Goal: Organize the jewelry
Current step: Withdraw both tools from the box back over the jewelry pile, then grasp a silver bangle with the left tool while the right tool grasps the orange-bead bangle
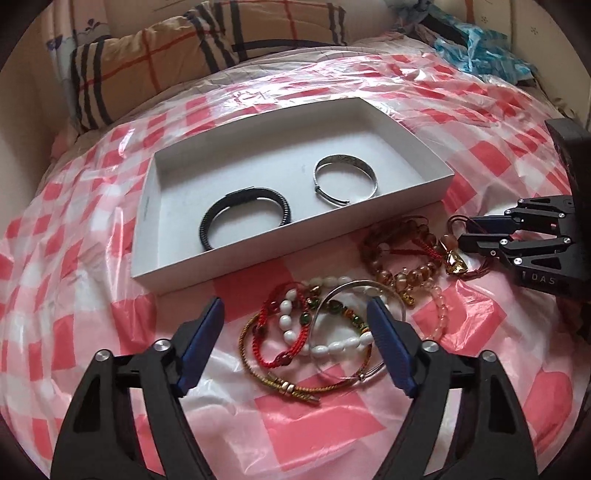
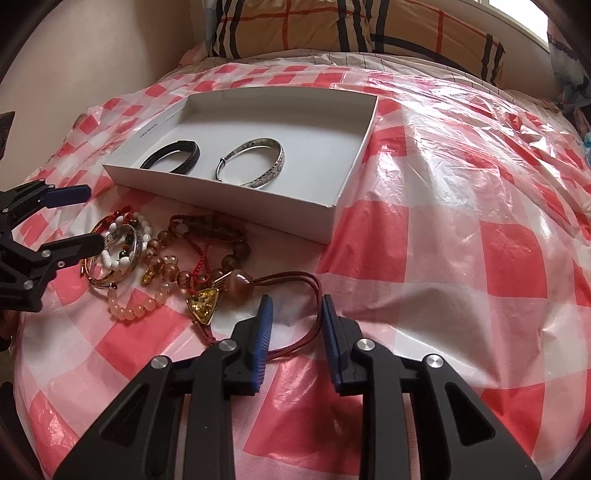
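A shallow white box (image 1: 177,273) (image 2: 354,147) lies on the bed. It holds a black bracelet (image 1: 243,218) (image 2: 173,157) and a silver bangle (image 1: 347,177) (image 2: 255,164). A heap of loose jewelry lies in front of it: a white bead bracelet (image 1: 288,321), a red cord bracelet (image 1: 273,354), a thin silver bangle (image 1: 354,291), brown bead bracelets (image 1: 402,251) (image 2: 218,236). A brown cord necklace (image 2: 299,280) carries a yellow triangular pendant (image 2: 203,301) (image 1: 456,264). My left gripper (image 1: 297,314) (image 2: 83,218) is open over the heap. My right gripper (image 2: 297,306) (image 1: 467,230) is open with its fingers either side of the brown cord.
A red and white checked plastic sheet (image 2: 461,229) covers the bed. A plaid pillow (image 1: 184,55) (image 2: 369,26) lies behind the box. Blue plastic bags (image 1: 476,48) sit at the far right corner. A wall (image 2: 92,55) runs along the left side.
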